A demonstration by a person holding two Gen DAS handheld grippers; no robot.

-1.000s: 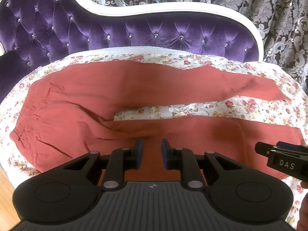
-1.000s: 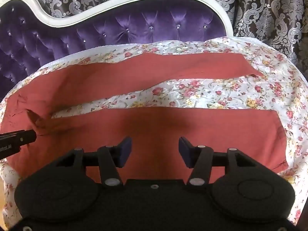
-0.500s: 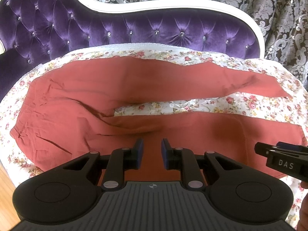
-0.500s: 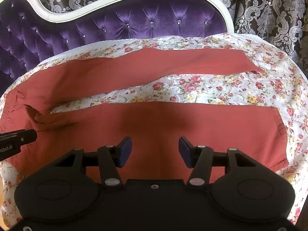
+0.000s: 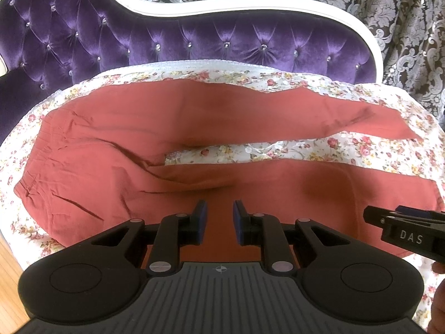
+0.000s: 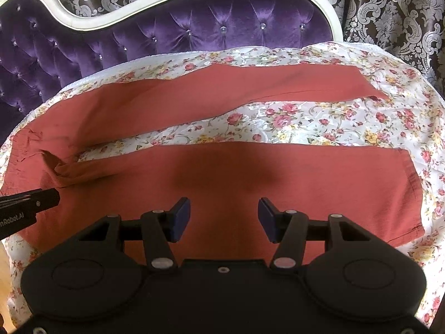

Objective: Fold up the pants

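On your left view, the rust-red pants show their crumpled waistband; your right view shows both leg hems instead. Left gripper jaws stand slightly apart and right gripper jaws wide apart, both holding nothing.

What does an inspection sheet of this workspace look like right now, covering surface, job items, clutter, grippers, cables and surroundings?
Surface: white floral-print cloth spread over the seat, bare between the two trouser legs.
Job's things: rust-red fabric pants laid flat and unfolded, waist at the left, legs splayed apart towards the right; wrinkles near the crotch.
Clutter: nothing seen.
Grippers: left hand-held gripper over the near leg, jaws narrowly apart, nothing between them; right hand-held gripper over the same leg, jaws wide, empty.
Cables: nothing seen.
Surroundings: purple tufted velvet sofa back with white frame; dark damask-patterned curtain behind; wooden floor at lower left.
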